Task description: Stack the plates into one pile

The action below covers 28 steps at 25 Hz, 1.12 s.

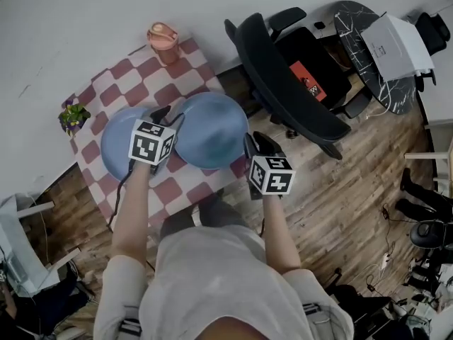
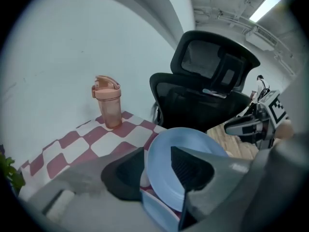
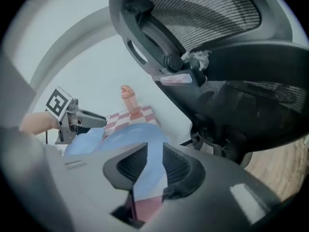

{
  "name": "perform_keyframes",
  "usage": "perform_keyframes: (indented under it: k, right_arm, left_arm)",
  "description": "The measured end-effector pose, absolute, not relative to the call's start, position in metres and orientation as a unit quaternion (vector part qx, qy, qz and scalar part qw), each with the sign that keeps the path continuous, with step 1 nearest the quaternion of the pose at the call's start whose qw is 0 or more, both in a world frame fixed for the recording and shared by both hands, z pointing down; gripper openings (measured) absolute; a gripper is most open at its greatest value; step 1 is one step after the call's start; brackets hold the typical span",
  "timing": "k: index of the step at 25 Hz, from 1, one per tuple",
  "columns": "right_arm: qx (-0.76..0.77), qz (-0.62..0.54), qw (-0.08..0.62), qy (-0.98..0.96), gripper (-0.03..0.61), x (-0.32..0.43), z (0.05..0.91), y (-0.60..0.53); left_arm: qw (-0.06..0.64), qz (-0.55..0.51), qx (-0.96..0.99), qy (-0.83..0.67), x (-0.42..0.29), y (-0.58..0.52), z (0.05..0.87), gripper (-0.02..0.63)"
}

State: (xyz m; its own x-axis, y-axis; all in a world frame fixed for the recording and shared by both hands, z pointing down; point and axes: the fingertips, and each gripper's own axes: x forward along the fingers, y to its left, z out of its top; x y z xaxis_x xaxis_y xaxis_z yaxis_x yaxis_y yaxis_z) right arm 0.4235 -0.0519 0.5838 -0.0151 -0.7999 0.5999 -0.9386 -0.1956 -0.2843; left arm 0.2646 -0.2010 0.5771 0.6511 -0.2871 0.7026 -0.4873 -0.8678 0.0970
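Observation:
Two light blue plates lie on a red-and-white checked table (image 1: 134,83). The right plate (image 1: 212,129) (image 2: 161,149) (image 3: 140,134) overlaps the left plate (image 1: 117,147) (image 2: 154,211) and rests tilted on its edge. My left gripper (image 1: 168,115) (image 2: 157,170) is at the upper plate's left rim. Its jaws stand apart, with the rim between them and a gap beside the left pad. At that plate's right rim, by the table's edge, my right gripper (image 1: 255,144) (image 3: 154,166) is open too, the rim lying loose between its pads.
A pink lidded bottle (image 1: 163,41) (image 2: 107,103) stands at the table's far corner. A small potted plant (image 1: 73,117) sits at the left edge. A black office chair (image 1: 283,83) (image 2: 212,81) stands close to the right of the table, with a white box (image 1: 396,44) beyond it.

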Motion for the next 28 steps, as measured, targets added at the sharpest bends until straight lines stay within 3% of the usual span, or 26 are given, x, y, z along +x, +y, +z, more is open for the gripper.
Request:
perform_keyframes:
  k: [13,21,23,26,28]
  right_arm:
    - [0.667,0.407,0.128,-0.611,0.143,0.431,0.639,-0.061]
    - [0.648,0.424,0.155,-0.614,0.119,0.423,0.660,-0.066]
    - [0.655,0.425,0.162,-0.603,0.058,0.427,0.662,-0.065]
    - [0.662,0.431,0.149,-0.594,0.048,0.431,0.658,-0.066]
    - [0.673,0.423,0.137,-0.592,0.039,0.436,0.647,-0.069]
  left_arm:
    - [0.161,0.459,0.851,-0.198,0.278,-0.212,0.640,0.179]
    - [0.134,0.508,0.827,-0.201,0.275,-0.221,0.656,0.176]
    - [0.117,0.515,0.822,-0.212,0.272,-0.229,0.653,0.140]
    - [0.123,0.515,0.819,-0.224,0.269,-0.231,0.651,0.054]
    - [0.142,0.508,0.822,-0.217,0.270,-0.223,0.649,0.051]
